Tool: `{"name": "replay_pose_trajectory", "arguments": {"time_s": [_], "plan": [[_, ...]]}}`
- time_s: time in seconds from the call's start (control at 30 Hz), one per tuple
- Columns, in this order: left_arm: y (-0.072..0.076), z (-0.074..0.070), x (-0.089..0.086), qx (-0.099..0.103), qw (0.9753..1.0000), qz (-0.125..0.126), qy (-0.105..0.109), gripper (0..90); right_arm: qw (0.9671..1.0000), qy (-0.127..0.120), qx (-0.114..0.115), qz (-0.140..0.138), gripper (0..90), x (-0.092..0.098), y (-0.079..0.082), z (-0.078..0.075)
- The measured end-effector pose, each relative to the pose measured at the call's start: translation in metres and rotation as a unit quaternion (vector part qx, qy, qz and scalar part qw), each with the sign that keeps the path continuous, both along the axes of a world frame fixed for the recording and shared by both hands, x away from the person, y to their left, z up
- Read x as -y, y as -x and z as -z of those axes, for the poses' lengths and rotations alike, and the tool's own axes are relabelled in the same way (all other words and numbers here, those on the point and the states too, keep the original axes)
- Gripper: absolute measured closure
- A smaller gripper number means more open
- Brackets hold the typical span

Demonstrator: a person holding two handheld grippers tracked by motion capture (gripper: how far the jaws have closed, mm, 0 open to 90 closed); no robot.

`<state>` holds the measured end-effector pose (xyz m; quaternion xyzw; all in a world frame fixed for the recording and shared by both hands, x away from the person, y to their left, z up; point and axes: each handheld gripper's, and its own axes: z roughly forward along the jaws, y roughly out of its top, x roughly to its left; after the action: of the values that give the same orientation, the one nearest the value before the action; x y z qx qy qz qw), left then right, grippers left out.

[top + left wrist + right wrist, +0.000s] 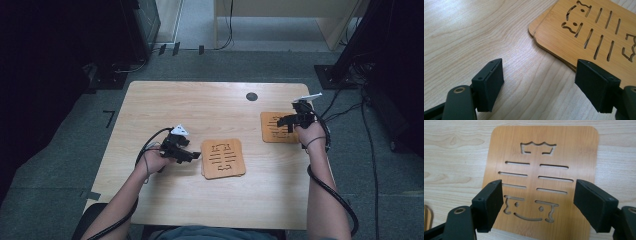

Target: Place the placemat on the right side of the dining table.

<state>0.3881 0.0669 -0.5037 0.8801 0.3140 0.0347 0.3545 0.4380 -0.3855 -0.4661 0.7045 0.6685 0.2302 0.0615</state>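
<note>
The small stack of flat bamboo-coloured wooden trivets with rounded corners and cut-out slots (223, 158) lies near the middle of the pale wood-grain table (165, 102), slightly towards your side. In the left gripper view the stack (584, 30) shows at least two boards, one edge peeking out from under the top one. A single wooden trivet of the same kind (272, 127) lies flat and well apart from the stack, near the table's right edge; in the right gripper view its crown-shaped cut-out and rows of slots (541, 165) face up.

Your left gripper (186, 151) sits just beside the stack's left edge, low over the table. Its jaws stand wide apart and hold nothing; one jaw is over bare table, the other over the stack's near edge.

Your right gripper (296, 119) hovers over the single trivet. Its jaws are spread wide as well, empty, with the trivet's near end showing between them.

A small dark round grommet (252, 96) sits in the table near its far edge.
</note>
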Motion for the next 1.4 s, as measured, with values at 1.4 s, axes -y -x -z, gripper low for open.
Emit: {"name": "replay_pose_trajectory", "arguments": {"time_s": [1.4], "plan": [[0.0, 0.0, 0.0, 0.001, 1.0, 0.0, 0.0, 21.1, 0.9978, 0.009, 0.016, -0.063, 23.5, -0.04, 0.035, -0.009]]}}
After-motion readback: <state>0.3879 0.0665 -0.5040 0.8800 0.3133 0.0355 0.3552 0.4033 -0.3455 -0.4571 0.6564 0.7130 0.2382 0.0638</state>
